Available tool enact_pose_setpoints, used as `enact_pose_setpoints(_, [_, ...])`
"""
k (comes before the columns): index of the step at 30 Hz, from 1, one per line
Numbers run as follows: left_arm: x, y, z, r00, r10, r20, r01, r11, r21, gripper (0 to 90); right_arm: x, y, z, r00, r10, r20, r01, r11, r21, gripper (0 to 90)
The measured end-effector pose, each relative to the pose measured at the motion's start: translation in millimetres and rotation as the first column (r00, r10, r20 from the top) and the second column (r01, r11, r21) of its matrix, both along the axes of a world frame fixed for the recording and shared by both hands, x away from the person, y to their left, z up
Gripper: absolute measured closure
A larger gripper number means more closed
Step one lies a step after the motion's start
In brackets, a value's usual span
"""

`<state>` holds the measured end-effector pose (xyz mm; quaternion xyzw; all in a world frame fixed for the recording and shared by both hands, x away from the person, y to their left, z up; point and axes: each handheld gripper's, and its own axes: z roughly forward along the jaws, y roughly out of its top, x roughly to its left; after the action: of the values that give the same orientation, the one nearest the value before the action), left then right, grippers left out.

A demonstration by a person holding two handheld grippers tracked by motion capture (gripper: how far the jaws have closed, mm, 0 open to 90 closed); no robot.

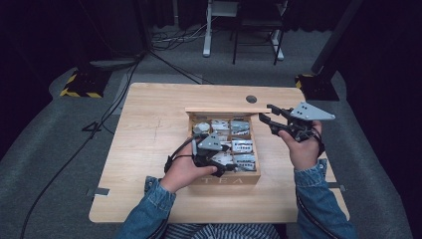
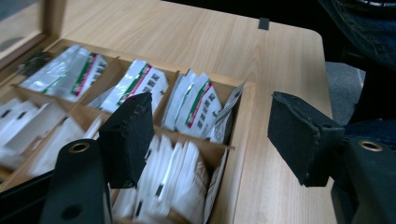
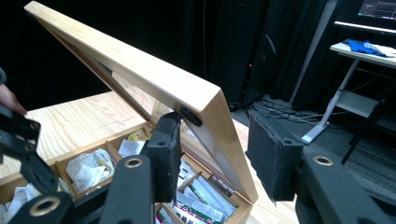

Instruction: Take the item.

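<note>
Holding tea box (image 1: 226, 180) lid (image 3: 140, 70) up, right gripper (image 3: 212, 149) pinching it; left gripper (image 2: 208, 140) hovering spread over near-right sachets (image 2: 175, 172).

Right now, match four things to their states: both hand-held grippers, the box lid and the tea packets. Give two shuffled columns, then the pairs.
1. left hand-held gripper
2. right hand-held gripper
3. lid
4. tea packets

A. tilted up, open
B. lying in the compartments of the wooden box
C. jaws open above the packets
D. shut on the lid's edge

Pairs: 1-C, 2-D, 3-A, 4-B
</note>
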<state>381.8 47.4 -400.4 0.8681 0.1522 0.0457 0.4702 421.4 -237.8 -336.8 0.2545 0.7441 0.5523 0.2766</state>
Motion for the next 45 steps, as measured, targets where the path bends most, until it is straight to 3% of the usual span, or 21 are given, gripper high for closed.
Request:
enact_pose_setpoints(10, [7.8, -28.2, -6.2, 0.9984, -0.040, -0.041, 0.041, 0.9981, 0.046, 35.8, 0.7, 0.1, -0.5, 1.0000, 0.004, -0.002, -0.004, 1.000, 0.003, 55.1])
enact_pose_setpoints(17, [12.7, -39.4, -15.5, 0.9974, -0.044, -0.057, 0.050, 0.9939, 0.099, 36.7, 0.9, 0.1, -0.9, 1.0000, 0.007, -0.003, -0.007, 1.000, 0.004, 55.1])
enact_pose_setpoints(22, [17.1, -41.7, -23.9, 0.9938, -0.049, -0.100, 0.062, 0.9899, 0.128, 39.1, 1.1, 0.1, -1.0, 1.0000, 0.009, -0.003, -0.009, 1.000, 0.004, 55.1])
enact_pose_setpoints(26, [19.8, -43.7, -25.9, 0.9918, -0.047, -0.119, 0.061, 0.9912, 0.117, 47.1, 1.6, 0.6, -1.2, 0.9999, 0.010, -0.002, -0.010, 1.000, 0.001, 55.1])
enact_pose_setpoints(28, [20.6, -45.6, -26.5, 0.9889, -0.054, -0.138, 0.070, 0.9910, 0.114, 58.5, 1.8, 0.9, -1.5, 0.9999, 0.013, -0.002, -0.013, 1.000, -0.002, 55.1])
enact_pose_setpoints(33, [21.0, -50.7, -27.8, 0.9895, -0.066, -0.129, 0.087, 0.9832, 0.160, 70.7, 1.8, 1.5, -1.9, 0.9999, 0.013, -0.003, -0.013, 1.000, -0.003, 55.1])
enact_pose_setpoints(38, [23.7, -55.0, -29.0, 0.9906, -0.046, -0.129, 0.073, 0.9739, 0.215, 79.2, 1.8, 1.6, -1.9, 0.9999, 0.014, -0.002, -0.014, 1.000, -0.004, 55.1])
enact_pose_setpoints(42, [25.8, -59.0, -31.2, 0.9866, -0.042, -0.158, 0.082, 0.9633, 0.256, 76.0, 1.8, 1.7, -2.0, 0.9999, 0.013, -0.002, -0.013, 1.000, -0.003, 55.1])
enact_pose_setpoints(45, [27.2, -61.1, -31.7, 0.9851, -0.048, -0.165, 0.091, 0.9604, 0.263, 75.7, 1.9, 1.9, -2.1, 0.9999, 0.012, -0.001, -0.012, 1.000, -0.004, 55.1])
